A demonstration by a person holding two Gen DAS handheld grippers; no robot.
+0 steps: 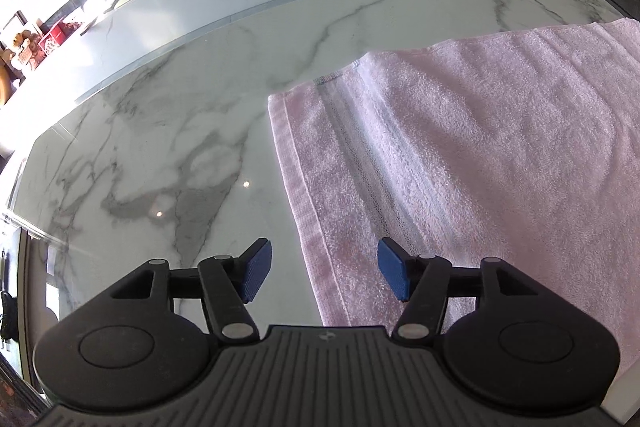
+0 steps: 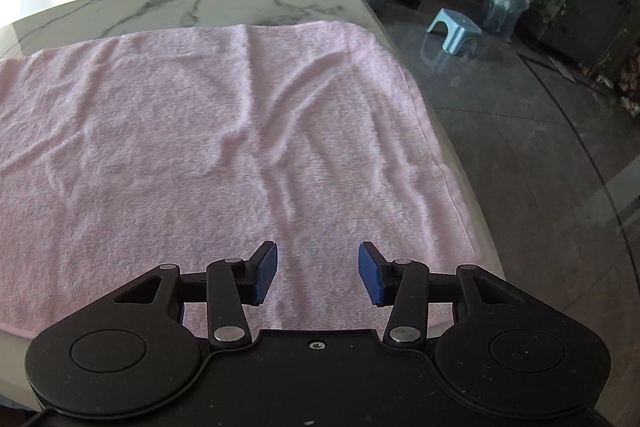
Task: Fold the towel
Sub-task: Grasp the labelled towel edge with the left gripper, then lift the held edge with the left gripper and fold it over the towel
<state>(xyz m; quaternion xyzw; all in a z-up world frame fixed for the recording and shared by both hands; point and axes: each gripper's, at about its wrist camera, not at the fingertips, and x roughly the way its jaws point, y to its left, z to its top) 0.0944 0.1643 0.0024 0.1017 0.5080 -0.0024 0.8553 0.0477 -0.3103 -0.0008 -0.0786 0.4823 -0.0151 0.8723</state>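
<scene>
Left gripper spread, nothing between pads, hovering over hemmed short edge of pink towel; left pad above bare marble table, right pad above terry. Right gripper also spread and empty, over near edge of same towel, far-right corner ahead and to right. Towel lying flat on table, looks already doubled once judging by layered hem near left gripper, several wrinkles running ahead of right gripper. Right edge of towel close to table rim, floor beyond. Striped band ahead of left gripper's right pad.

Risks, as judgement: pinching only top layer, so fold splits; wrinkles trapped into crease; dragging cloth off right rim; pads scraping slick marble and missing hem.
</scene>
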